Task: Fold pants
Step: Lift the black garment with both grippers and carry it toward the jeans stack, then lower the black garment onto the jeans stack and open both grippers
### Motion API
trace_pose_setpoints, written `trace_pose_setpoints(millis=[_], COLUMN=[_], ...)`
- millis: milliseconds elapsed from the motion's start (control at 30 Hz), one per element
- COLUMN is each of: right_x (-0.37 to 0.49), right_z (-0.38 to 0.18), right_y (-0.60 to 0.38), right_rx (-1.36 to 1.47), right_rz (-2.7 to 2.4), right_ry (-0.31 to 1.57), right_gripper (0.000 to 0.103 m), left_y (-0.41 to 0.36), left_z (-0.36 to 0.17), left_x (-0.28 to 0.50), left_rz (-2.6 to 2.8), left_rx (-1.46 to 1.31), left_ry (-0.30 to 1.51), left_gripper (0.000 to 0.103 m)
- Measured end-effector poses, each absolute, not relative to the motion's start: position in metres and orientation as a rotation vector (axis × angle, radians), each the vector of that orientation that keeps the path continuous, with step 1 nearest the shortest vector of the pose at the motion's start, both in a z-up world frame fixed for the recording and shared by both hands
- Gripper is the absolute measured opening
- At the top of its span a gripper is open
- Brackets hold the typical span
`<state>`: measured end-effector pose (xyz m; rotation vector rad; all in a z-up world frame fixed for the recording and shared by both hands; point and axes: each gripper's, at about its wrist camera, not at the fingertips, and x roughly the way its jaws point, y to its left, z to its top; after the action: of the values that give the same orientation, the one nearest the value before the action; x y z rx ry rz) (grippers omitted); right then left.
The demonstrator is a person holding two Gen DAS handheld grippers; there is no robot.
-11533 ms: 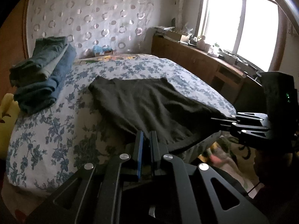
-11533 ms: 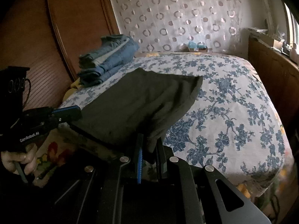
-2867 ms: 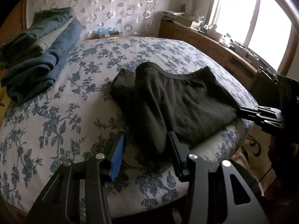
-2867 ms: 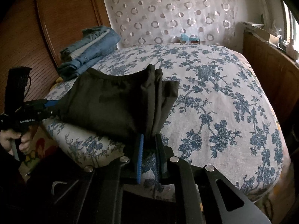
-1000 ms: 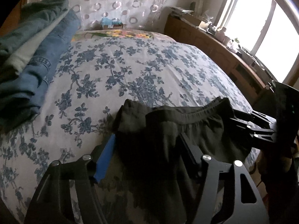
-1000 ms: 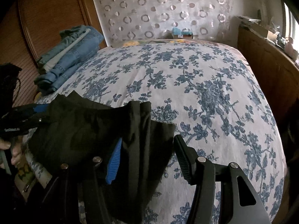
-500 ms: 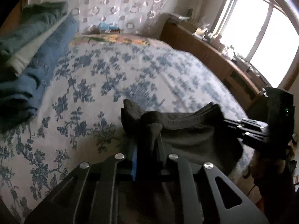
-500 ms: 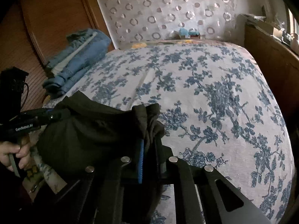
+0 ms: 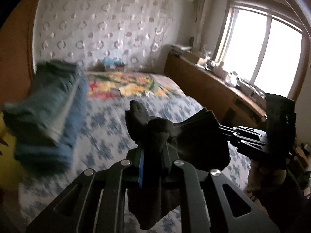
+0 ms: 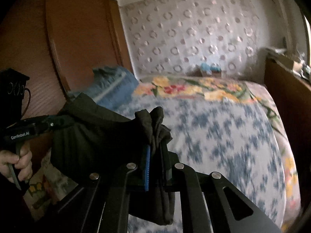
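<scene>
The dark folded pants [image 9: 194, 136] hang in the air above the flower-print bed [image 9: 108, 132], stretched between both grippers. In the left wrist view my left gripper [image 9: 153, 149] is shut on a bunched end of the fabric, which droops below the fingers. My right gripper [image 9: 223, 130] pinches the opposite end at the right. From the right wrist view the pants [image 10: 93, 136] sag leftward from my right gripper [image 10: 155, 151], shut on a thick wad of cloth, to my left gripper [image 10: 52, 123], held by a hand [image 10: 17, 161].
A stack of folded blue jeans [image 9: 48, 104] lies on the bed's left side near the wooden wardrobe [image 10: 68, 38]. A long wooden cabinet [image 9: 210, 85] with clutter runs under the window on the right. A small blue box [image 10: 210, 68] sits at the patterned headboard.
Both grippers, open around the pants' ends a second ago, have shut on them and risen, lifting the pants off the bed. The views have tipped upward.
</scene>
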<state>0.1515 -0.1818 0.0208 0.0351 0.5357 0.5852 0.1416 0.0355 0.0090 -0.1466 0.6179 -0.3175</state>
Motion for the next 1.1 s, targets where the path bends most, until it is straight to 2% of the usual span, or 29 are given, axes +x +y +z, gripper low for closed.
trace_pose_setpoints(millis=[400, 1100], right_x=[0.224, 0.411], right_z=[0.082, 0.060], right_y=[-0.112, -0.006], right_rx=[-0.030, -0.093], right_rz=[0.745, 0.965], right_ry=[0.412, 0.336], right_gripper=[0.008, 0.008], left_y=[0.108, 0.183], left_z=[0.063, 0.046], left_x=[0.172, 0.201], left_rz=[-0.166, 0.052], left_rx=[-0.126, -0.163], left_ry=[0.513, 0.471], left_gripper=[0.013, 0.013])
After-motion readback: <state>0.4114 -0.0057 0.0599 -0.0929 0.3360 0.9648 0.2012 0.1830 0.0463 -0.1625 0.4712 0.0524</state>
